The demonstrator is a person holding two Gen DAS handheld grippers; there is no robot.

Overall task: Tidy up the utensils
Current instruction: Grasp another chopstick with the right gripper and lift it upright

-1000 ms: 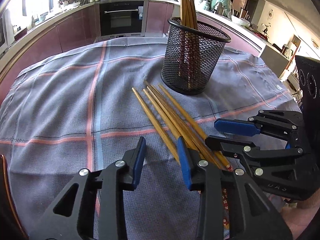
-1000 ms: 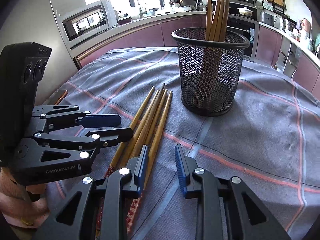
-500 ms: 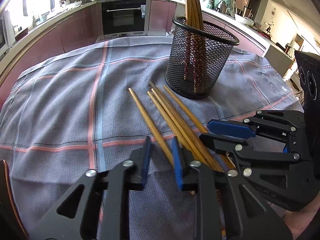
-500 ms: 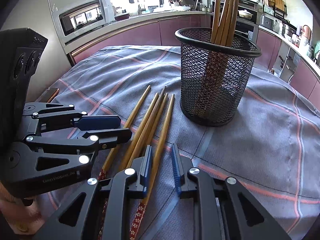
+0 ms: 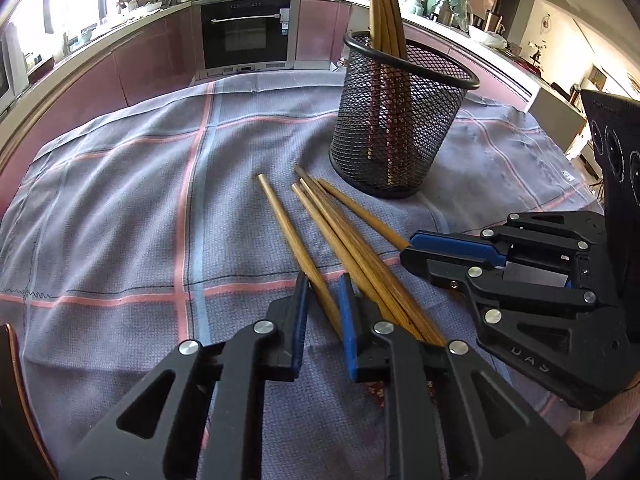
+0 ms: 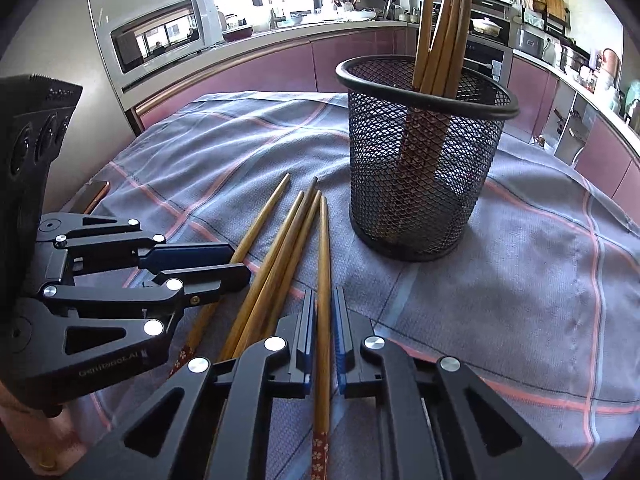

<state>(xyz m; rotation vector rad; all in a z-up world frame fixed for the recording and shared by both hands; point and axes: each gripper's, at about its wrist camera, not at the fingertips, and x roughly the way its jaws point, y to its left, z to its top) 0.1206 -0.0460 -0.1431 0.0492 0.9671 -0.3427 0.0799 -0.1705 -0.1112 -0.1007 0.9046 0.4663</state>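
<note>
Chopsticks, appearance: five loose chopsticks (image 5: 344, 232) of golden-brown wood, slim and tapered, with dark red flower-patterned butt ends; tips point toward the holder.
Right gripper: the right gripper (image 6: 322, 322) has its blue pads closed tight on a single chopstick (image 6: 323, 280), the outermost on the holder side of the group; the stick runs straight out between the jaws, its patterned end trailing back under the tool.
Left gripper: the left gripper (image 5: 323, 310) has its jaws drawn in narrow around the outermost chopstick (image 5: 294, 240) on the far side from the right gripper; the pads look to be pressing it, with only a sliver of room on one side.
Remaining chopsticks: three chopsticks (image 6: 276, 264) lie bunched together between the two tools, touching one another, flat on the cloth.
Tool to tool: the grippers sit side by side and close, both angled down at the cloth, each at the thick half of its stick.
Holder: a black wire-mesh holder (image 6: 424, 168) stands upright ahead of both grippers, just beyond the chopstick tips and apart from them.
Holder contents: several matching chopsticks (image 6: 444, 40) stand in it, patterned ends down, leaning together against the rim.
Surface: grey-blue tablecloth (image 5: 120, 220) with pink and pale blue stripes.
</note>
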